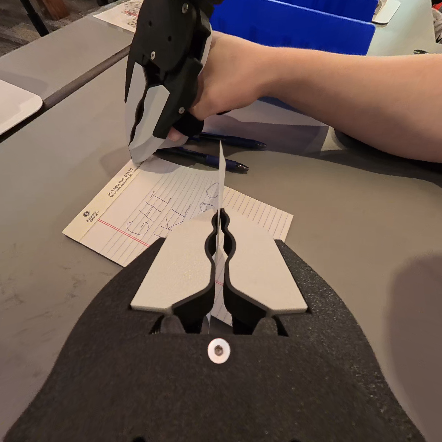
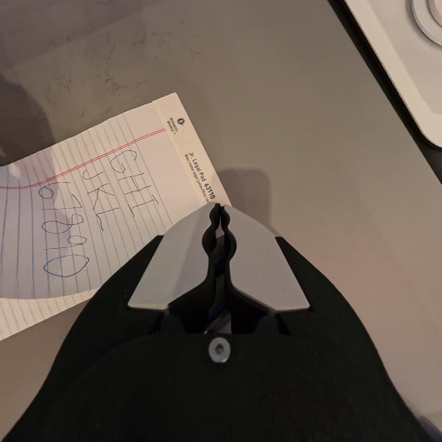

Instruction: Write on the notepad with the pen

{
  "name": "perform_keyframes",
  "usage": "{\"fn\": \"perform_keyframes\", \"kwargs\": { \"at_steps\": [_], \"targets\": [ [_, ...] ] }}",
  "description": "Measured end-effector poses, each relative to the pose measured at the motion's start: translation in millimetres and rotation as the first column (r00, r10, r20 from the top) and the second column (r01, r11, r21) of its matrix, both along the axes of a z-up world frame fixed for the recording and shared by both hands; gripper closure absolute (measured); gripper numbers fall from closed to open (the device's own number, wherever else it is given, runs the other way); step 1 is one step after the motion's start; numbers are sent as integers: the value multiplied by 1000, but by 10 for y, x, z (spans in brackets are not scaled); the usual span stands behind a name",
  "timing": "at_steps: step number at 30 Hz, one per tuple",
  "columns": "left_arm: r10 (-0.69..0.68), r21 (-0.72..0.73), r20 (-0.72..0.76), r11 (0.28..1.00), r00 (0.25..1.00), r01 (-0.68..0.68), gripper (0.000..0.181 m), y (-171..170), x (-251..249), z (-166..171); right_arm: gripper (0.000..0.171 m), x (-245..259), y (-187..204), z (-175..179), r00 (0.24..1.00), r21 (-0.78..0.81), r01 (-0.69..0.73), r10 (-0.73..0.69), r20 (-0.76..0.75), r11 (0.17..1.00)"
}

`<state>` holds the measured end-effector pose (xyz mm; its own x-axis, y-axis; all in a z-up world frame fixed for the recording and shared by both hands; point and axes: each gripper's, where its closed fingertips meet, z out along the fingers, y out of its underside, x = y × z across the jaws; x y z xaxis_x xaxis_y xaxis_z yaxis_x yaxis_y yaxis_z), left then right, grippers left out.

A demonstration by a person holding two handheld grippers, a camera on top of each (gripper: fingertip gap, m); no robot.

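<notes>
A lined notepad (image 1: 114, 215) with blue handwriting lies on the grey table. My left gripper (image 1: 219, 212) is shut on its top sheet (image 1: 222, 172), which stands lifted and edge-on between the fingers. In the right wrist view this sheet (image 2: 24, 215) curls up at the left. My right gripper (image 1: 138, 157) is shut, with its tips down on the pad's cream header strip (image 2: 191, 148); its own view shows the tips (image 2: 220, 207) at the strip's end. Two dark blue pens (image 1: 234, 163) (image 1: 234, 138) lie on the table just past the pad, held by neither gripper.
A person's forearm (image 1: 334, 107) reaches in from the right over a white paper (image 1: 263, 122). Blue bins (image 1: 299, 26) stand at the back. A white tray (image 1: 14, 105) sits at the left; it also shows in the right wrist view (image 2: 394, 71). The gap from one gripper's tips to the other's is roughly 15 cm.
</notes>
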<state>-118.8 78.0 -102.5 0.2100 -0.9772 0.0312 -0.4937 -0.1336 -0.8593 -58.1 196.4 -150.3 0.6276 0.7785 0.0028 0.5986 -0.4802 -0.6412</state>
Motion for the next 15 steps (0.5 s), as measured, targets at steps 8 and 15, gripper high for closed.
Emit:
{"fn": "perform_keyframes", "kwargs": {
  "at_steps": [8, 15],
  "targets": [
    [-5, 4, 1, 1000, 1000, 5, 181, -3, -4, 7, 171, 0, -2, -6, 1000, -13, 2, -3, -19, 1000],
    [40, 4, 68, 999, 997, -41, 181, 51, -37, 164, 170, 4, 0, -14, 1000, 40, -7, 6, 2, 999]
  ]
}}
